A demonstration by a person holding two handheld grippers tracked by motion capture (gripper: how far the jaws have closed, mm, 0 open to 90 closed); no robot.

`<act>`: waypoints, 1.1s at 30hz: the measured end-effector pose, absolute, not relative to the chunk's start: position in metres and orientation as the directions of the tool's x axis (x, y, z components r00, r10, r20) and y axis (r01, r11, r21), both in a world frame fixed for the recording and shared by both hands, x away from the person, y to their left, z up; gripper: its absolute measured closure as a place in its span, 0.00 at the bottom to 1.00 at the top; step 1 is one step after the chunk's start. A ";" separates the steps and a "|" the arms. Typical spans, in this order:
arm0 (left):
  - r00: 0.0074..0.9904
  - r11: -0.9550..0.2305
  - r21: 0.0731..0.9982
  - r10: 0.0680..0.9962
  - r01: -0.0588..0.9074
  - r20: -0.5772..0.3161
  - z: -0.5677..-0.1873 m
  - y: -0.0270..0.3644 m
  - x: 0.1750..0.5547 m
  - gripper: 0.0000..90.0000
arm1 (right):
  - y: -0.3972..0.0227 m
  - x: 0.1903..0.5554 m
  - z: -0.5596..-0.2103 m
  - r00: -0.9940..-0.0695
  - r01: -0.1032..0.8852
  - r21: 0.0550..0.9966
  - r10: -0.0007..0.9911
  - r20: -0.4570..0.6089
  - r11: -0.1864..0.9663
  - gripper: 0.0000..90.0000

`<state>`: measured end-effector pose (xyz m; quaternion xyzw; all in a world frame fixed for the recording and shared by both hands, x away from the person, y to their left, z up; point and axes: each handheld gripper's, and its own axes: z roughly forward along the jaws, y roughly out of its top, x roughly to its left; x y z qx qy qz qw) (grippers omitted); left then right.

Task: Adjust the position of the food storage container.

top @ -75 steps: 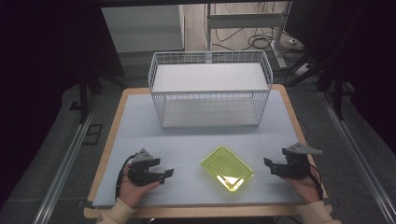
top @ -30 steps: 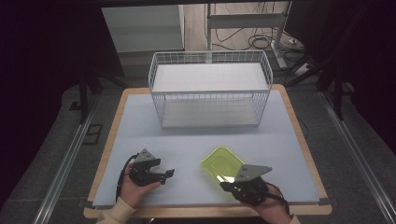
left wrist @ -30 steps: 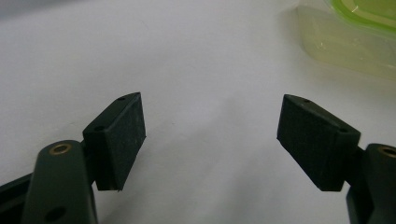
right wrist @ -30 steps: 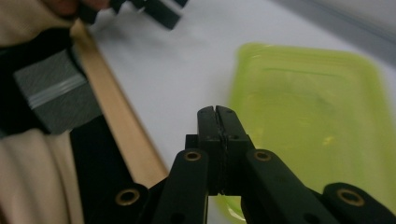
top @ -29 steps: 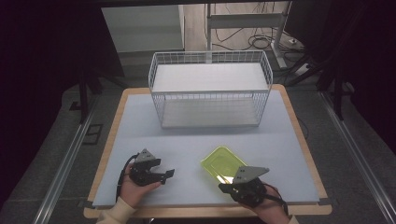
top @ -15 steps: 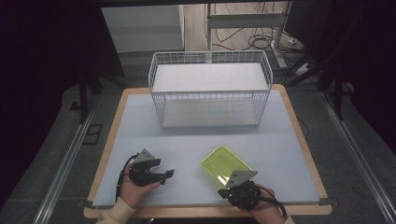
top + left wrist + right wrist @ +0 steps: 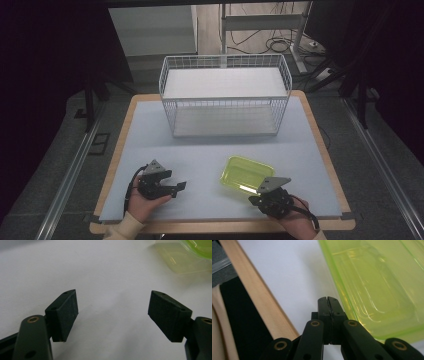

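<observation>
The right gripper (image 7: 327, 300), jaws pressed together on nothing, sits at the near rim of the green tray (image 7: 248, 173), by the table's front edge (image 7: 220, 226). The left gripper (image 7: 112, 312) gapes over bare tabletop, with 1 wire basket (image 7: 225, 95) well beyond.

A white wire basket (image 7: 225, 95) stands at the far side of the pale-topped table (image 7: 150, 130).

Right gripper (image 7: 261, 192) beside green tray (image 7: 248, 173)
</observation>
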<state>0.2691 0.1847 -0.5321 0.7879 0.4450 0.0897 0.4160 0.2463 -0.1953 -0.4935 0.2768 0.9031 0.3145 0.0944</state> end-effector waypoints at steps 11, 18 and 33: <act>0.594 -0.265 0.734 0.772 0.626 -0.228 -0.533 0.184 0.270 0.26 | -0.213 0.257 -0.493 -0.796 0.470 0.624 0.605 -0.005 0.624 1.00; 0.597 -0.266 0.734 0.769 0.625 -0.229 -0.533 0.184 0.270 0.26 | -0.217 0.258 -0.493 -0.802 0.467 0.631 0.598 0.007 0.619 1.00; 0.591 -0.242 0.751 0.772 0.614 -0.235 -0.526 0.183 0.268 0.26 | -0.254 0.290 -0.442 -0.654 0.458 0.752 0.753 -0.075 0.474 1.00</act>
